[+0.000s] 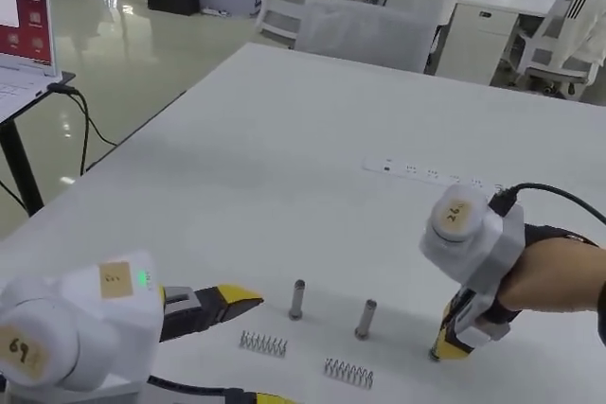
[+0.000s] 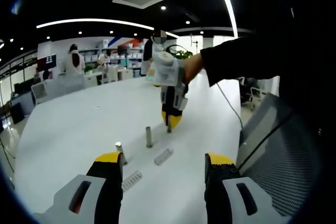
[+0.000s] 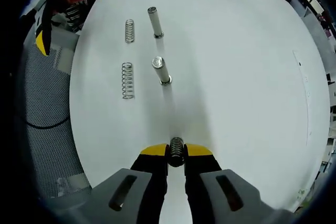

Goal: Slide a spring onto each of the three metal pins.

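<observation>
Two bare metal pins (image 1: 297,298) (image 1: 365,317) stand upright near the white table's front. Two springs (image 1: 262,343) (image 1: 348,373) lie flat just in front of them. My right gripper (image 1: 447,347) points down at the table to the right of the pins, shut on a third spring (image 3: 177,150) seen end-on between its yellow tips. In the left gripper view, a thin upright rod (image 2: 169,125) shows under those tips; I cannot tell whether it is a pin or the spring. My left gripper (image 1: 256,352) is open with nothing between its jaws, left of the springs (image 2: 164,156) (image 2: 132,180).
A white power strip (image 1: 431,174) lies on the table (image 1: 284,158) beyond the pins. A laptop (image 1: 24,7) stands on a side stand at far left. Chairs (image 1: 369,30) and people are behind the table's far edge. A mesh chair back (image 2: 278,145) is close by.
</observation>
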{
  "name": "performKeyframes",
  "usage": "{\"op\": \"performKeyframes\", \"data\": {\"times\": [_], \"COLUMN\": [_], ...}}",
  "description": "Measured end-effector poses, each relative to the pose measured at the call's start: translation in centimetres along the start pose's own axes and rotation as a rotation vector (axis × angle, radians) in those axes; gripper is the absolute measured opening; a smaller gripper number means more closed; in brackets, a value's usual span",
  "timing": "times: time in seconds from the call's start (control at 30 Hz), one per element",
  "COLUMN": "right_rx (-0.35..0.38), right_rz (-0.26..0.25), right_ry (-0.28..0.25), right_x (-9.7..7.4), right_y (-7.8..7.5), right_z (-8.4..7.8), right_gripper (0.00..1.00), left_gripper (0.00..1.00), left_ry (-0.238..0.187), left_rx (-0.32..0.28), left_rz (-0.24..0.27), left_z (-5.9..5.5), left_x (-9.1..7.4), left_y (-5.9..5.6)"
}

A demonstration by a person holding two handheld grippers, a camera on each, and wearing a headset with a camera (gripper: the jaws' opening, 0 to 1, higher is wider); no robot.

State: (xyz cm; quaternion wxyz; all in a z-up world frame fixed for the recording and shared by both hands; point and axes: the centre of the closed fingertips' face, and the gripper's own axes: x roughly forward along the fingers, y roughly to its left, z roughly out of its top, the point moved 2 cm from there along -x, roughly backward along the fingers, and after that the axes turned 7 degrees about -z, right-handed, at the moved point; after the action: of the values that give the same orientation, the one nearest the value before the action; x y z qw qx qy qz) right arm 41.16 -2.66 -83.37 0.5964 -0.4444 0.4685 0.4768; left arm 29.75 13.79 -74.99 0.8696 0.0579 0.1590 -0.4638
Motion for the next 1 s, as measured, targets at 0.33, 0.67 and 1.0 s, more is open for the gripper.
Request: {"op": "performKeyframes", "data": {"times": [0.33,0.67,1.0], "right_rx": [-0.023,-0.030,-0.077], "right_rz": [0.005,-0.012,-0.048], "right_ry": [0.010,-0.017,-0.056], "right_x": [0.3,-0.6,-2.6], "right_y": [0.2,0.1,1.1], "right_z": [0.0,0.4,1.9], "right_gripper": [0.10,0.21,0.25], "left_gripper": [0.58,0.57,0.57], "left_ry": [-0.006,-0.011,-0.012], "left_rx": [-0.003,0.001,0.003], "left_rz": [0.013,0.003,-0.018], "left_z": [0.1,0.1,-0.1], "left_x": [-0.2,-0.1,0.2], "left_y": [0.1,0.1,0.0]}}
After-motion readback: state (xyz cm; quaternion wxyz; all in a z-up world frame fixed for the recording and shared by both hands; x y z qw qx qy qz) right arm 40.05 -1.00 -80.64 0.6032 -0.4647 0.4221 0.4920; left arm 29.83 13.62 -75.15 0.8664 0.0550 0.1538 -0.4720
